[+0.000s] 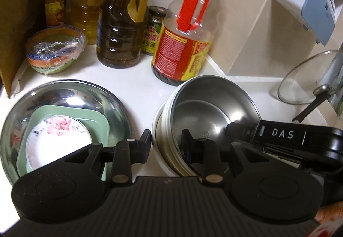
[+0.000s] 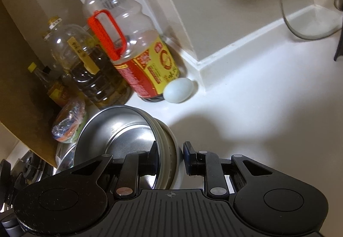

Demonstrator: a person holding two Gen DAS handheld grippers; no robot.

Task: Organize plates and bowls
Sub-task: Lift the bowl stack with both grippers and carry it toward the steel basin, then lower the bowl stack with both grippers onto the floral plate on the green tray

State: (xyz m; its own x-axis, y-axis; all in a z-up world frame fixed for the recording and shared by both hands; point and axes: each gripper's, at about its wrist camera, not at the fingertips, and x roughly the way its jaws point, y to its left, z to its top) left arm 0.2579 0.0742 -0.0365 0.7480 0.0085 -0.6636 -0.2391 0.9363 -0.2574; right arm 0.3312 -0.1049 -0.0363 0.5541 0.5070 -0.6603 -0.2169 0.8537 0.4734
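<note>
A stack of steel bowls (image 1: 203,114) nested in a white bowl stands on the white counter (image 1: 137,91). My left gripper (image 1: 166,140) straddles the stack's left rim, its jaws set wide with one finger inside and one outside. My right gripper (image 2: 170,155) straddles the stack's (image 2: 128,136) right rim the same way; it also shows in the left wrist view (image 1: 240,129). To the left, a big steel plate (image 1: 64,95) holds a green square dish (image 1: 94,121) with a flowered white plate (image 1: 60,136) on it.
Oil and sauce bottles (image 1: 184,44) and a jar stand along the back wall. Wrapped colored bowls (image 1: 53,50) sit at the back left by a cardboard panel. A glass lid (image 1: 310,78) leans at the right. A pale egg (image 2: 179,89) lies beside the red-handled bottle (image 2: 137,48).
</note>
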